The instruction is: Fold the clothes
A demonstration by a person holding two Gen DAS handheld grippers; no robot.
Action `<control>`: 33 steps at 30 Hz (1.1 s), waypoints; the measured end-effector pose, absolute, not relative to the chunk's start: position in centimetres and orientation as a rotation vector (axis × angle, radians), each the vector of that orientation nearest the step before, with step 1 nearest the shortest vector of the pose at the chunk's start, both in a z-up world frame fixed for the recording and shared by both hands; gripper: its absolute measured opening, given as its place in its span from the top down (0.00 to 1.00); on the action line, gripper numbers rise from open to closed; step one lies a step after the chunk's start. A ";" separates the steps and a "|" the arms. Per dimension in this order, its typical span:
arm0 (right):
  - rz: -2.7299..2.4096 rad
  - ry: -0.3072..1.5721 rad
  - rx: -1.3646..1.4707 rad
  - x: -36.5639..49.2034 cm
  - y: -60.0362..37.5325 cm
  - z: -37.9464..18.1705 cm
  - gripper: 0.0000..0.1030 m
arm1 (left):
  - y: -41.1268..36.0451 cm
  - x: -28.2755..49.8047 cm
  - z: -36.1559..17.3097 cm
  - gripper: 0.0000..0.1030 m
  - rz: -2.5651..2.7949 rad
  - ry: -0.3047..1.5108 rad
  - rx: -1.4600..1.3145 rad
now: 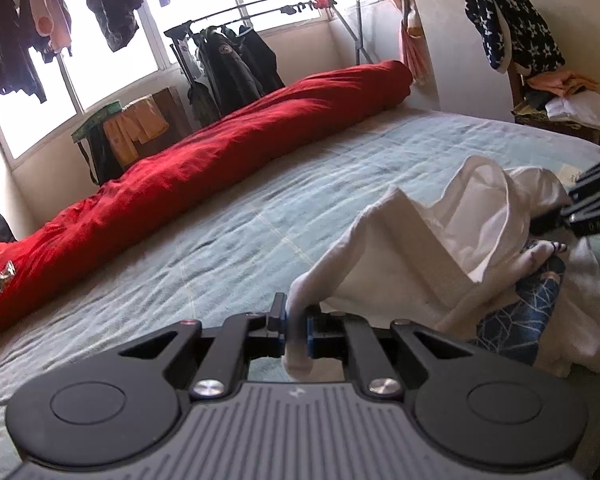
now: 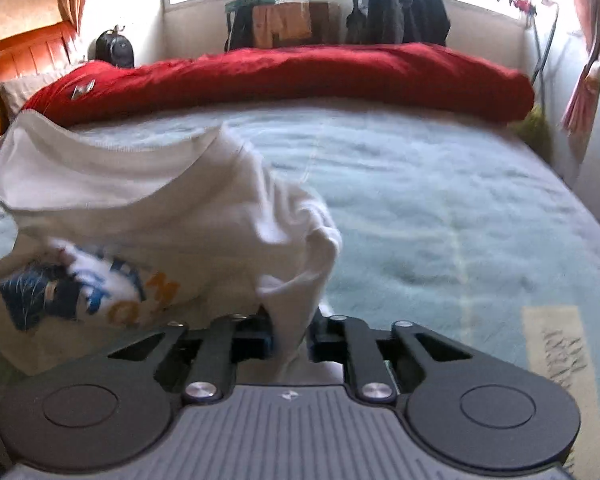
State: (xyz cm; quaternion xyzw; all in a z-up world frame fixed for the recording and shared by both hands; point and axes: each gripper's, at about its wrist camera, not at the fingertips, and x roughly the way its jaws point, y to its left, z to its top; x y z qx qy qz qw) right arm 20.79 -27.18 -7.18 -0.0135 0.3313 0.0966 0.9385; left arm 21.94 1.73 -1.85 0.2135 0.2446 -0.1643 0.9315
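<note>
A white T-shirt (image 1: 432, 240) with a blue and orange print lies bunched on the pale blue bedspread (image 1: 228, 208), toward the near edge of the bed, and is held up at two places. The left claw (image 1: 296, 322) is closed on a narrow fold of the shirt's white cloth, which passes between its blue pads and hangs out below them. The right claw (image 2: 290, 338) is clamped on another fold of the same shirt (image 2: 148, 216); the cloth fills the gap between its pads and rises from there in a loose hump toward the left side of the right wrist view. In the left wrist view the right claw's black fingers (image 1: 592, 204) reach in from the right edge and meet the shirt's far side. The printed part (image 2: 80, 288) faces the right camera, low and to the left of the claw, and is blurred. A long red duvet (image 1: 204, 152) is rolled up along the far edge of the bed, well apart from the shirt. Beyond it a rack of dark jackets (image 1: 228, 64) stands before the window, and a chair heaped with clothes (image 1: 556, 100) sits past the bed's far right corner.
</note>
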 end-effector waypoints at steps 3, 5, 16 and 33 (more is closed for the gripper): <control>0.170 0.641 -0.064 21.7 -27.5 -6.3 0.87 | 1.7 22.6 -1.5 0.94 -0.319 0.493 0.424; 0.161 0.629 -0.078 22.5 -27.8 -5.8 0.88 | 1.8 23.4 -1.2 0.94 -0.302 0.488 0.412; 0.084 0.569 -0.185 27.8 -29.7 -2.8 0.89 | 2.8 29.5 0.0 0.95 -0.204 0.479 0.381; -0.011 0.646 -0.153 42.5 -35.0 -2.7 0.89 | 0.5 45.4 -4.9 0.95 -0.181 0.592 0.434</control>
